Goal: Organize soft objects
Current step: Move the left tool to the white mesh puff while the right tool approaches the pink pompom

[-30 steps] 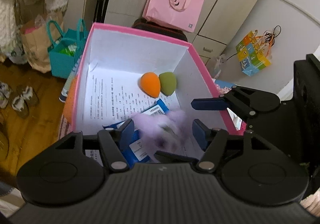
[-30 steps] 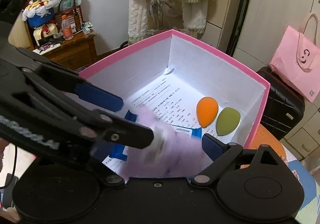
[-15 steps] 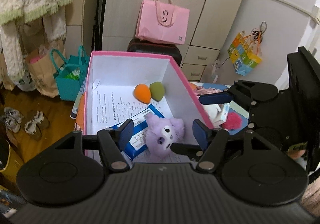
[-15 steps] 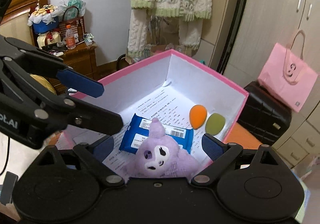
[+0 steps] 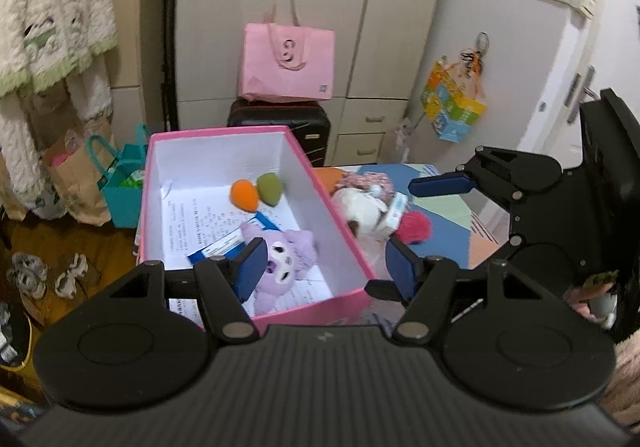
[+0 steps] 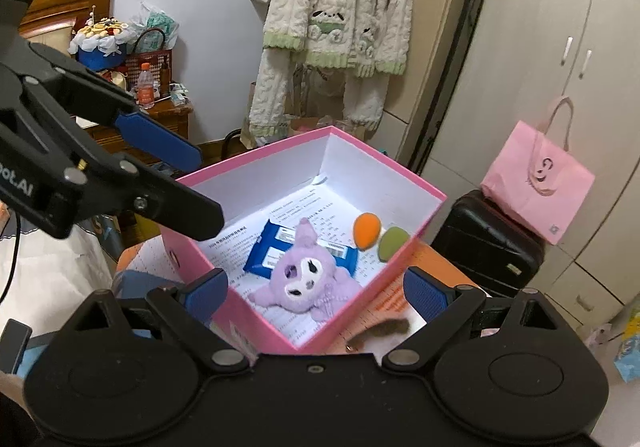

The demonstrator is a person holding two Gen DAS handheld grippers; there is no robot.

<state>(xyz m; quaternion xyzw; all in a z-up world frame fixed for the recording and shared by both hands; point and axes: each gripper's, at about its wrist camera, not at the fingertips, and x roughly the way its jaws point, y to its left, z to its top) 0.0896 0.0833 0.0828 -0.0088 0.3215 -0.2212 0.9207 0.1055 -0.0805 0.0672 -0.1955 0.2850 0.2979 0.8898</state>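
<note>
Purple plush [image 6: 305,276] lying face-up on printed paper inside pink box [image 6: 280,163], below and ahead of right gripper [image 6: 316,291], apart from both blue pads. Lies partly over blue wipes pack [image 6: 267,247]. Right gripper spread wide, nothing held. Left gripper [image 5: 326,267] likewise spread wide, nothing held; purple plush [image 5: 286,261] seen just beside its left pad, down in pink box [image 5: 340,231], not touching.

Count inside box: 1 purple plush, 1 blue wipes pack, 1 orange sponge [image 6: 366,229], 1 green sponge [image 6: 392,244], sponges touching each other near far-right wall. Printed sheets lining the bottom, number not readable.

Count outside box, left wrist view: 1 white plush [image 5: 362,211], 1 pink-red pompom [image 5: 414,227], just beside each other on patterned tabletop [image 5: 448,211] to the right of box. A floral-patterned soft item behind white plush, identity unclear.

Left wrist view only: white plush, pompom, right gripper's fingers over tabletop. Right wrist view only: full face of purple plush, full outline of wipes pack, a blurred brown object [image 6: 384,327] near box corner, identity unclear. Pink bag [image 5: 288,63] and black suitcase [image 5: 280,119] behind box in both views.
</note>
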